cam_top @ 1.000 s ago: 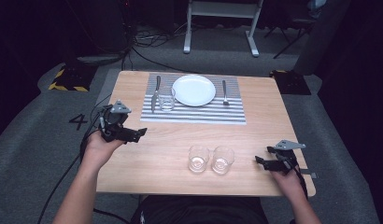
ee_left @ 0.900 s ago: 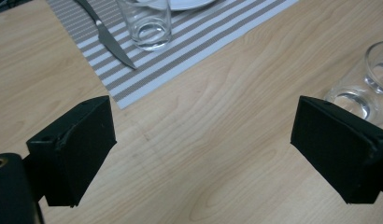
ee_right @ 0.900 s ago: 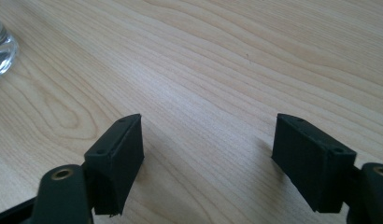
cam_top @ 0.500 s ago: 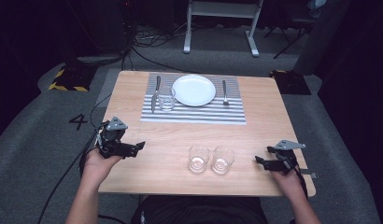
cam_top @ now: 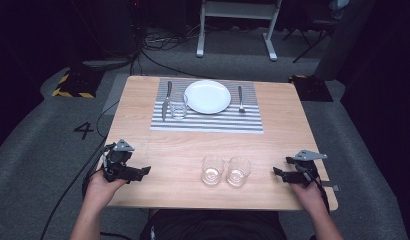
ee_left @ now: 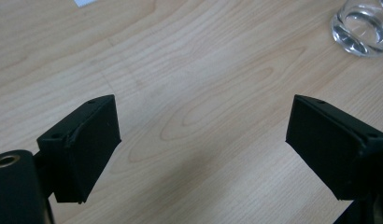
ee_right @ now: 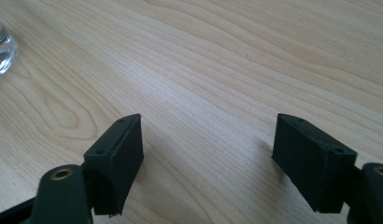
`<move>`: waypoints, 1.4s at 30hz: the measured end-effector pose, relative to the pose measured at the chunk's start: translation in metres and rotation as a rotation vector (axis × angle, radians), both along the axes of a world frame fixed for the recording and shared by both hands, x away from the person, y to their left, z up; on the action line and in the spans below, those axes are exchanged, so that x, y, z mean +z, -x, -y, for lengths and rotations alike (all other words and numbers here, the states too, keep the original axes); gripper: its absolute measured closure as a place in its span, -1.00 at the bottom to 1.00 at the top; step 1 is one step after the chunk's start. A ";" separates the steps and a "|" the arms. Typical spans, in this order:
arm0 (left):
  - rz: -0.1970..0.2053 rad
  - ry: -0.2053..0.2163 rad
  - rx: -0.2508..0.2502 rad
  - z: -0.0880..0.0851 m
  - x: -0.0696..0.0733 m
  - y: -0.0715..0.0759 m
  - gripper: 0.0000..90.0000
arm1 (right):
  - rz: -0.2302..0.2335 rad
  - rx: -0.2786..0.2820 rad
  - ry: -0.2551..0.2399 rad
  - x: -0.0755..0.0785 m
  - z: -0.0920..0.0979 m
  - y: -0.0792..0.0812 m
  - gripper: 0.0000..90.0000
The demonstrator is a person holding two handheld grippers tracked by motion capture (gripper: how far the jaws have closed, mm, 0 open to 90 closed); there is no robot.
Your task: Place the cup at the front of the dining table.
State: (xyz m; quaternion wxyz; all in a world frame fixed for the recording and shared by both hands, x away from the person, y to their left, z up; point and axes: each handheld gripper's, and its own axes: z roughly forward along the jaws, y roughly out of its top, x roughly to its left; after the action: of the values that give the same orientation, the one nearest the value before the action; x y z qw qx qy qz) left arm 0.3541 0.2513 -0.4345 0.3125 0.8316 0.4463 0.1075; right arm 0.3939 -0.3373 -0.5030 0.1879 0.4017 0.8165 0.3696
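At the near edge of the counter (cam_top: 158,100) I have both grippers low over bare wood, one at each corner. My left gripper (cam_top: 143,171) sits near the front left corner, its tips turned toward the middle of the counter; its jaws have just been closing, yet they stand apart with nothing between them, and in the left gripper view I see plain wood grain in the gap. My right gripper (cam_top: 279,172) rests near the front right corner, tips turned inward as well, its jaws spread wide over bare wood and holding nothing.

Between the two grippers, close to the front edge, stand two clear glasses side by side, touching or almost so; I cannot tell which. The left glass (cam_top: 212,170) is well apart from my left gripper, and the left gripper view catches one of the pair at its upper right corner. The right glass (cam_top: 238,171) stands near my right gripper but clear of it; the right gripper view catches a curved bit of glass at its left edge.

Farther back lies a striped placemat (cam_top: 208,122) with a white plate (cam_top: 207,96) on it. A third glass (cam_top: 178,105) stands just left of the plate, beside a knife (cam_top: 167,99). A fork (cam_top: 240,98) lies to the right of the plate.
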 end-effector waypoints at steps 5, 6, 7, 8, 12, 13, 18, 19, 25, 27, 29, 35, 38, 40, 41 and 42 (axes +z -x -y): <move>-0.058 -0.019 0.013 0.001 -0.011 0.001 -0.74 | 0.000 0.000 0.000 0.000 0.000 0.000 -0.45; -0.066 -0.027 0.021 0.001 -0.013 0.002 -0.70 | 0.000 0.001 0.000 0.000 0.000 0.000 -0.45; -0.072 -0.032 0.027 0.002 -0.014 0.002 -0.68 | 0.000 0.000 0.000 0.000 0.000 0.000 -0.45; -0.070 -0.038 0.031 0.002 -0.015 0.002 -0.68 | 0.000 0.000 0.000 0.000 0.000 0.000 -0.45; -0.090 -0.047 0.027 0.004 -0.021 0.004 -0.68 | 0.000 0.000 0.000 0.000 0.000 0.000 -0.45; -0.097 -0.046 0.030 0.006 -0.023 0.004 -0.68 | 0.001 0.000 0.000 0.000 0.000 0.000 -0.45; -0.114 -0.063 0.046 0.010 -0.033 0.005 -0.67 | 0.002 -0.001 0.001 0.000 0.000 0.000 -0.45; -0.119 -0.076 0.042 0.010 -0.035 0.005 -0.67 | 0.002 -0.002 0.001 0.000 0.000 0.000 -0.45; -0.114 -0.154 0.028 0.014 -0.047 0.008 -0.68 | 0.002 -0.002 0.001 0.000 0.000 0.000 -0.45; -0.111 -0.158 0.021 0.013 -0.047 0.009 -0.68 | 0.001 -0.002 0.001 0.000 0.000 0.000 -0.45; -0.090 -0.162 0.010 0.013 -0.049 0.010 -0.68 | 0.002 -0.002 0.001 0.000 0.000 0.000 -0.45; 0.027 -0.088 -0.057 0.012 -0.063 0.016 -1.00 | 0.003 -0.001 0.002 0.000 0.000 0.000 -0.45; 0.103 -0.022 -0.069 0.010 -0.071 0.020 -1.00 | 0.001 -0.003 0.001 0.000 0.000 0.000 -0.45; 0.115 -0.022 -0.066 0.010 -0.072 0.021 -1.00 | 0.002 -0.001 0.001 0.000 0.000 0.000 -0.45; 0.110 -0.012 -0.064 0.010 -0.072 0.022 -1.00 | 0.002 -0.002 0.001 0.000 0.000 0.000 -0.45; 0.112 -0.005 -0.058 0.010 -0.073 0.023 -1.00 | 0.002 -0.002 0.001 0.000 0.000 0.000 -0.45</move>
State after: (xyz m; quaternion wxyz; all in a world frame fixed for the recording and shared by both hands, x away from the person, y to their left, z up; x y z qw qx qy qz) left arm 0.3311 0.2408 -0.5074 0.3379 0.8377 0.4035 0.1459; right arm 0.3937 -0.3370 -0.5030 0.1895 0.4020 0.8161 0.3694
